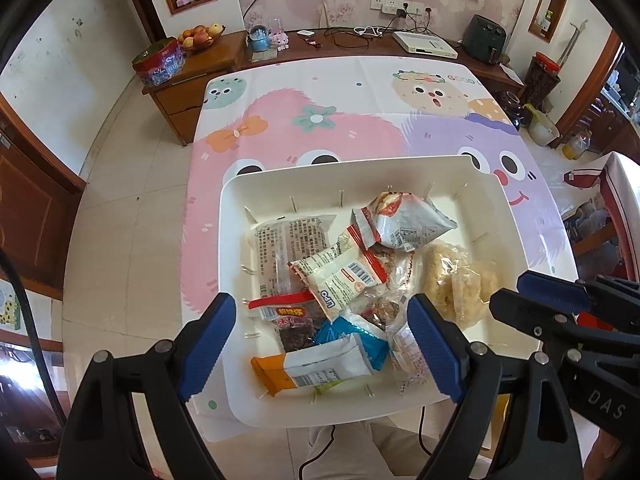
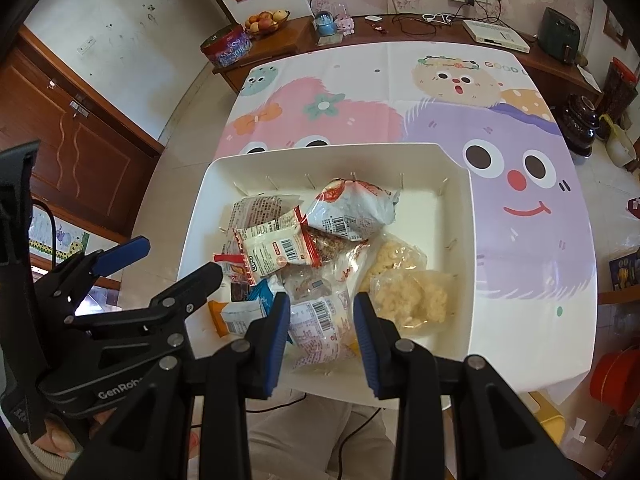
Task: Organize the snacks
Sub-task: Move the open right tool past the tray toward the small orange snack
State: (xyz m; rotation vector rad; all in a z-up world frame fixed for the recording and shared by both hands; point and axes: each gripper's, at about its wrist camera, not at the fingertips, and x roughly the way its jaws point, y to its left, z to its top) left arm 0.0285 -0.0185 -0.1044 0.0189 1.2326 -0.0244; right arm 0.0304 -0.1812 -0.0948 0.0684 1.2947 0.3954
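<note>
Above the white plastic bin (image 1: 240,208) on the bench (image 1: 360,92), both claws are pointing steeply down. The left claw (image 1: 320,344) is standing wide open and the right claw (image 2: 322,340) half open, both holding nothing. The crinkly snack packets (image 2: 276,248) are lying piled inside the bin, beside lumpy pale puffs in clear bags (image 2: 412,300).

One white bin (image 1: 400,168); approx ten snack pkts heaped in it, exact no. unclear as they overlap: two clear bags of pale puffed snacks (image 1: 460,280); one orange-ended pkt (image 1: 312,372); one blue pkt (image 1: 344,334); one white LiPO pkt w/ barcode (image 1: 340,280); one grey-white puffy pkt (image 1: 404,220); one long clear pkt w/ printed text (image 1: 288,240); one dark pkt w/ red label (image 1: 292,320); two grippers, left (image 1: 320,344) & right (image 2: 322,340); one table (image 1: 320,92).
</note>
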